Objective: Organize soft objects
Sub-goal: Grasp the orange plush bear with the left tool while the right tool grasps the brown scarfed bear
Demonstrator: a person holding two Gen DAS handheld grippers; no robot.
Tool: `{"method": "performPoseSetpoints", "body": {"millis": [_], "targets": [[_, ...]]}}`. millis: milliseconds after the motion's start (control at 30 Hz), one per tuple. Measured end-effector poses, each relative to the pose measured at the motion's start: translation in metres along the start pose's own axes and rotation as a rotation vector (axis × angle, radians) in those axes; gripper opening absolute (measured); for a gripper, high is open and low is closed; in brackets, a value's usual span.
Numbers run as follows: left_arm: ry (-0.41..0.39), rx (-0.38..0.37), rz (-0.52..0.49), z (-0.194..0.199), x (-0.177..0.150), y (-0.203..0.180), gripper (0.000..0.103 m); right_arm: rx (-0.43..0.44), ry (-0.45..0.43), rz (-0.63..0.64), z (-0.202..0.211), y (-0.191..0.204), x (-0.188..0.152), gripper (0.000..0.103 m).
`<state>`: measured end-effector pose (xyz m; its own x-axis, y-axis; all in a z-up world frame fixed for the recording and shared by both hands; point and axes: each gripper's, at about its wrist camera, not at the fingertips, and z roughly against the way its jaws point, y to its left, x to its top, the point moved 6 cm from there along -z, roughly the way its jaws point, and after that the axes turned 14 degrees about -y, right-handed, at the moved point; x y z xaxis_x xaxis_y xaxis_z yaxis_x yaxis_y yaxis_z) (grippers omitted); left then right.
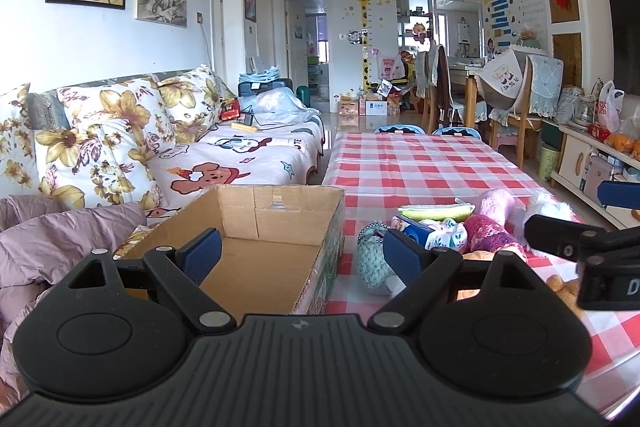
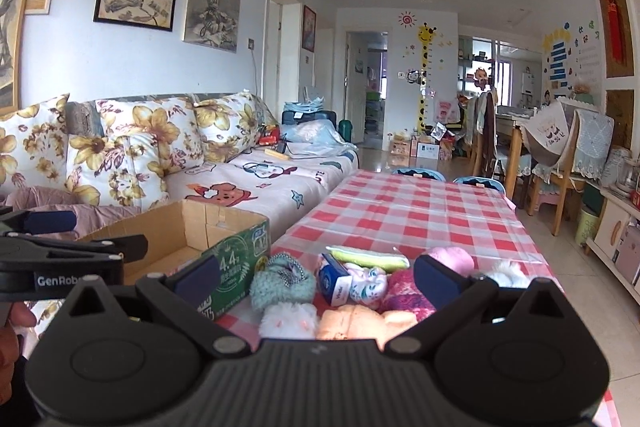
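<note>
An open, empty cardboard box (image 1: 264,227) stands at the table's left edge; it also shows in the right wrist view (image 2: 192,239). Right of it lies a pile of soft things: a teal knitted piece (image 2: 280,285), a tissue pack (image 2: 340,279), a green-yellow sponge (image 2: 368,257), a pink plush (image 2: 452,259), a magenta knitted piece (image 2: 404,291), a white fluffy toy (image 2: 288,319) and a peach plush (image 2: 356,323). My left gripper (image 1: 300,253) is open and empty, over the box's near right side. My right gripper (image 2: 316,277) is open and empty, just above the pile.
The table has a red-and-white checked cloth (image 1: 420,163). A sofa with floral cushions (image 1: 120,131) and a mauve quilt (image 1: 48,239) lies left of the box. Blue chair backs (image 1: 400,129) stand at the far table end. A cabinet (image 1: 592,163) is at the right.
</note>
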<state>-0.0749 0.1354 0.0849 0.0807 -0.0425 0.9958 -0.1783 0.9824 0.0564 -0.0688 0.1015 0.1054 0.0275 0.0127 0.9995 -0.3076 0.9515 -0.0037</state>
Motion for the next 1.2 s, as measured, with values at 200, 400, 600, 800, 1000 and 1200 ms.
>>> {"method": "performPoseSetpoints", "body": {"millis": [200,400,600,800,1000,1200], "targets": [[0.0,-0.038,-0.014,0.0,-0.003,-0.015,0.103,-0.022,0.0,0.008,0.01,-0.027,-0.011,0.102],[0.031,-0.136,-0.039,-0.006,-0.016,-0.044,0.103,-0.123,0.074,-0.041,0.015,-0.078,-0.031,0.102],[0.062,-0.274,-0.087,-0.01,-0.033,-0.082,0.103,-0.259,0.176,-0.095,0.015,-0.133,-0.056,0.102],[0.111,-0.387,-0.135,-0.032,-0.055,-0.108,0.103,-0.228,0.255,-0.254,0.009,-0.146,-0.077,0.097],[0.111,-0.484,-0.206,-0.069,-0.056,-0.124,0.103,-0.084,0.321,-0.323,-0.003,-0.122,-0.085,0.096],[0.127,-0.583,-0.188,-0.097,-0.058,-0.128,0.103,0.004,0.411,-0.285,-0.016,-0.103,-0.103,0.095]]}}
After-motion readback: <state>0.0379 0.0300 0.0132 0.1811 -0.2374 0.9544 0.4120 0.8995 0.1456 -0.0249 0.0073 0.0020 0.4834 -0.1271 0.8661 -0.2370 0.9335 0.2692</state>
